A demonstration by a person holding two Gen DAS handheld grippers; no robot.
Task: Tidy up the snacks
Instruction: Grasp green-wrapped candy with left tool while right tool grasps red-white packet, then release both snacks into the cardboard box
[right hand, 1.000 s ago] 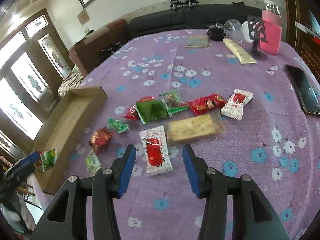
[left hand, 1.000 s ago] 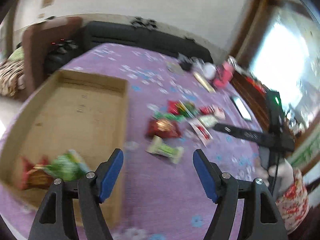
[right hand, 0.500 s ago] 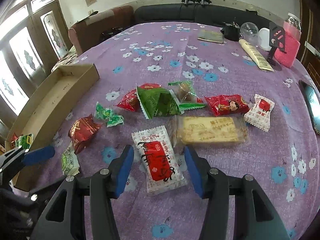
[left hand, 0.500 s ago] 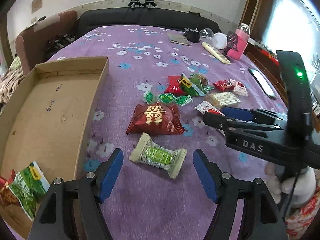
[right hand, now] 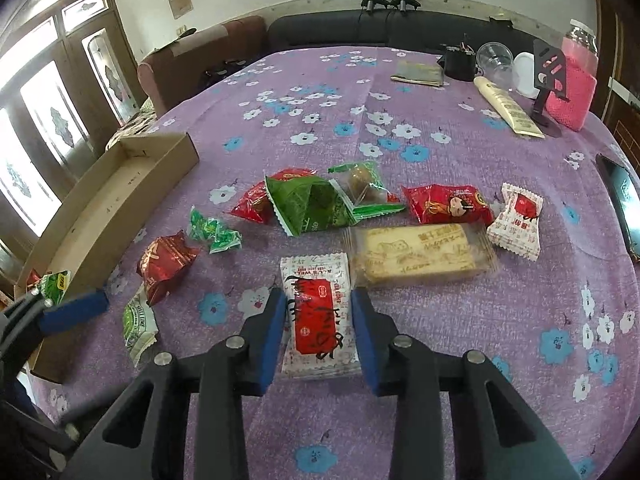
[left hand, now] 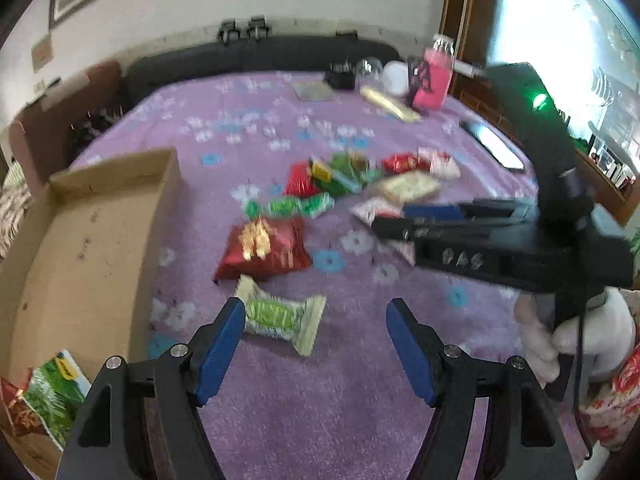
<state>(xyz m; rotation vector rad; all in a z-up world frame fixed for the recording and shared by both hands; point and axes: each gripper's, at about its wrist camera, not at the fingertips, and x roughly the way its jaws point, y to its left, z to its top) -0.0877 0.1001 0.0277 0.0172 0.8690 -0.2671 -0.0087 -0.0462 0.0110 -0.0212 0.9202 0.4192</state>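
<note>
My right gripper [right hand: 316, 300] is low over the purple cloth, its jaws closing, with the blue pads against both long edges of a white and red packet [right hand: 318, 312]. Beside that packet lie a clear-wrapped biscuit bar [right hand: 420, 254] and several red and green snacks [right hand: 304, 204]. My left gripper [left hand: 316, 312] stands open just above a green and white candy packet [left hand: 280, 316], which lies close to its left finger. A red and gold packet [left hand: 264, 246] lies just beyond. The cardboard tray [left hand: 100, 240] at left holds a green packet [left hand: 56, 392] in its near corner.
A phone [right hand: 620, 196] lies at the right table edge. At the far end stand a pink jar [right hand: 572, 80], a black phone stand [right hand: 548, 76], a clear cup [right hand: 494, 56] and a long cream tube [right hand: 508, 108]. A dark sofa runs behind the table.
My left gripper swung right from over the tray to the green and white candy packet. My right gripper sank a little and its jaws closed in on the white and red packet.
</note>
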